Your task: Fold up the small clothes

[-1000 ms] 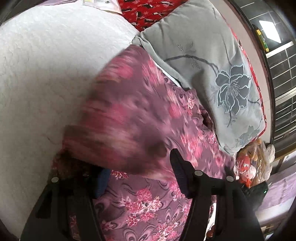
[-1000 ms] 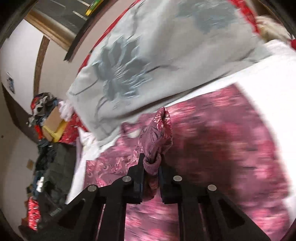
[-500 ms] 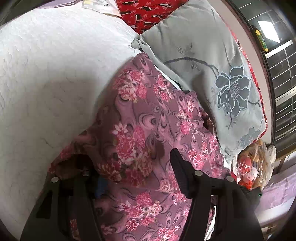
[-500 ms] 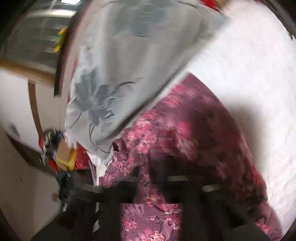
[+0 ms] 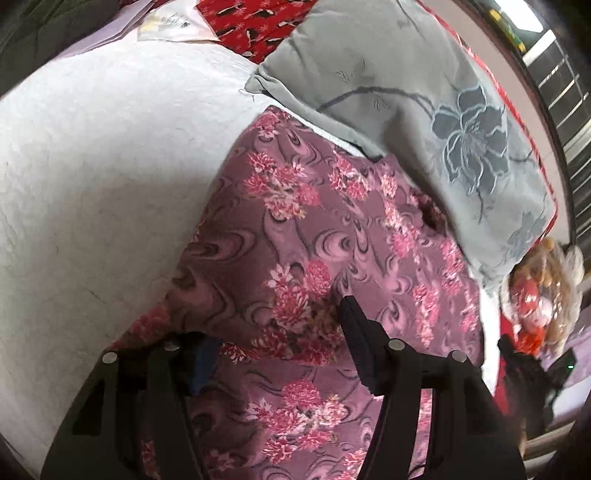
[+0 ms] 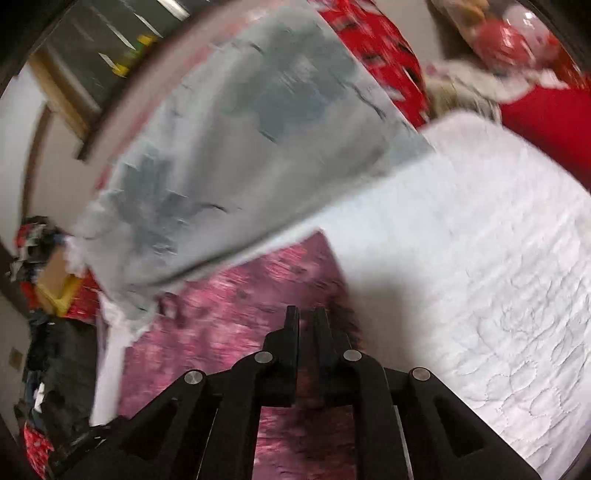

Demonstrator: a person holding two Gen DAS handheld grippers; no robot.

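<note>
A purple garment with pink flowers (image 5: 314,229) lies on the white quilted bed (image 5: 92,166), its upper layer folded down over the lower one. My left gripper (image 5: 273,325) stands open just above it. The folded edge drapes over the left finger, and the right finger (image 5: 354,332) shows in full. In the blurred right wrist view the same garment (image 6: 240,295) lies under my right gripper (image 6: 306,312), whose jaws are opening from a thin slit. No cloth shows between them. Its tips sit near the garment's edge beside the quilt (image 6: 480,258).
A grey pillow with a dark flower (image 5: 424,92) (image 6: 240,129) borders the garment's far side. Red patterned cloth (image 5: 258,22) lies behind it. A clear bag of toys (image 5: 535,295) sits at the bed's right end. A clutter pile (image 6: 44,266) stands off the bed.
The right gripper held a bunch of the garment a second ago and has let it go, swinging toward the quilt. The lifted layer has settled flat. The left gripper stayed put.
</note>
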